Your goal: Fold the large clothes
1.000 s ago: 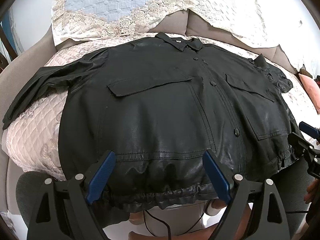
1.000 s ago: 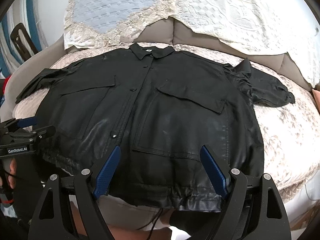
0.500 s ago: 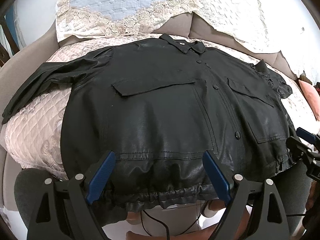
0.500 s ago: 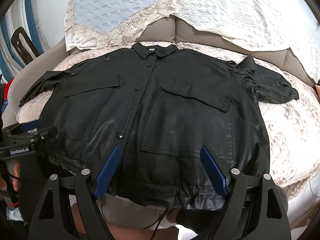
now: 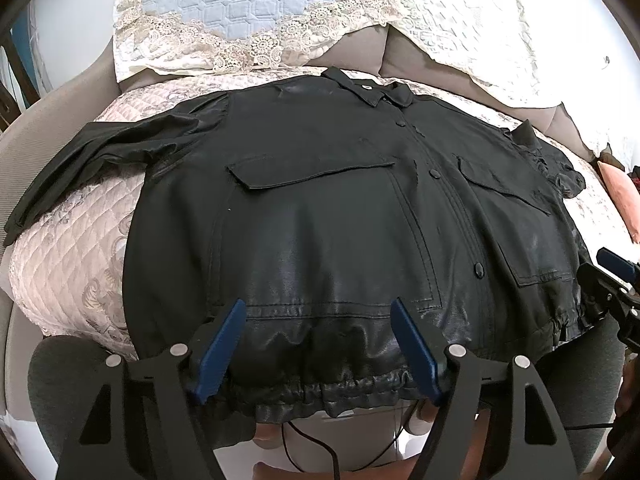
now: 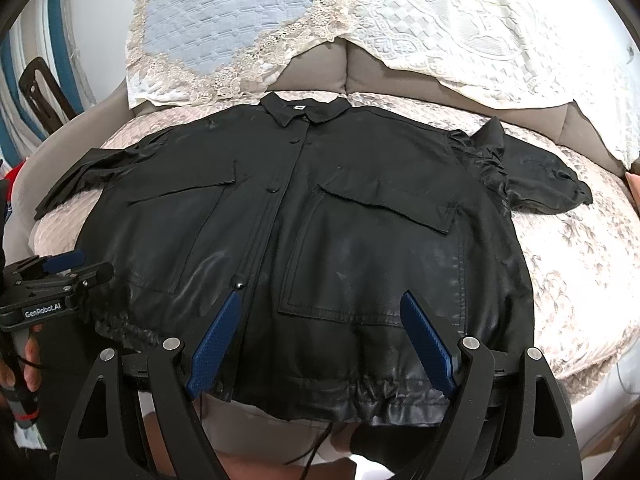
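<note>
Where jacket lies, lace pillows behind, perhaps.

Only readable text is "GenRobot.AI" in white on the black body of the left gripper, near left in the right wrist view.

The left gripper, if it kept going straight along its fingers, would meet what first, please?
Most likely the black jacket: the open left gripper points at its lower front panel just above the gathered hem, though depth is unclear.
</note>
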`<state>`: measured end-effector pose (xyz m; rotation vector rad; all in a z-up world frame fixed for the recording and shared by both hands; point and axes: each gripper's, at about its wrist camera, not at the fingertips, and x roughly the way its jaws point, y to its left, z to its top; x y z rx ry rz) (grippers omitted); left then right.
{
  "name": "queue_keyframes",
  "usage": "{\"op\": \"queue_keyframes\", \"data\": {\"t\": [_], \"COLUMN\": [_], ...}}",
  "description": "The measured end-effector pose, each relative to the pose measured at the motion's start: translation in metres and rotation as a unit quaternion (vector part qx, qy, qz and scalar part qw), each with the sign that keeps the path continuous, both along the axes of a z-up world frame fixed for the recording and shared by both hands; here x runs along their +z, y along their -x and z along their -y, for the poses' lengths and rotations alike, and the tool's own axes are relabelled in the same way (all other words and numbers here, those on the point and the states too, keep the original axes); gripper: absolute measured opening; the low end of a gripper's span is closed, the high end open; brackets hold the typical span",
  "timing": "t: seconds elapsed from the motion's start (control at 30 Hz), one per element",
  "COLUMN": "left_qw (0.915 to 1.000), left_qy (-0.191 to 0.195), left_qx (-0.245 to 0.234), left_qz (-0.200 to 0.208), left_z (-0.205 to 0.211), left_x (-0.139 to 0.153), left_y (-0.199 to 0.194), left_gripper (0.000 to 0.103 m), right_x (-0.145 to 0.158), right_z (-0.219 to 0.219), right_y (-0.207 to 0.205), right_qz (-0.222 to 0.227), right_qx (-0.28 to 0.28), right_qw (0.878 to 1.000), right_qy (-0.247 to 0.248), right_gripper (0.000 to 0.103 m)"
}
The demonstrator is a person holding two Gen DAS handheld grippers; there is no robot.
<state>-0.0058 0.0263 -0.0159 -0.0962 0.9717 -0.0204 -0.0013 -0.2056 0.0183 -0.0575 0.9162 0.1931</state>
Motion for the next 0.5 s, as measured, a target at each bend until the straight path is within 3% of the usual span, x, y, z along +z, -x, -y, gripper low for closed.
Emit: {"op": "queue_keyframes", "data": {"t": [0.3,0.5], "left_qw": [0.9998,0.9998], "left_qy": [-0.016,-0.003], "left_qx": [0.010,0.018], "left_qz": [0.008,0.007], "left_z": [-0.003,-0.010], "left_x": [0.001,0.000], "left_y": [0.001,-0.001], "left_gripper": [0.076,0.075], "right_x": [-0.002,-0.004], "right_z": [-0.005,-0.013], "right_y": [-0.004,-0.006], "right_qz": [-0.003,-0.009], "right_qx": [0.003,0.012], "right_qw": [1.000,1.000], "right_qy": [0.009,0.015], "right_gripper": [0.082,0.082]}}
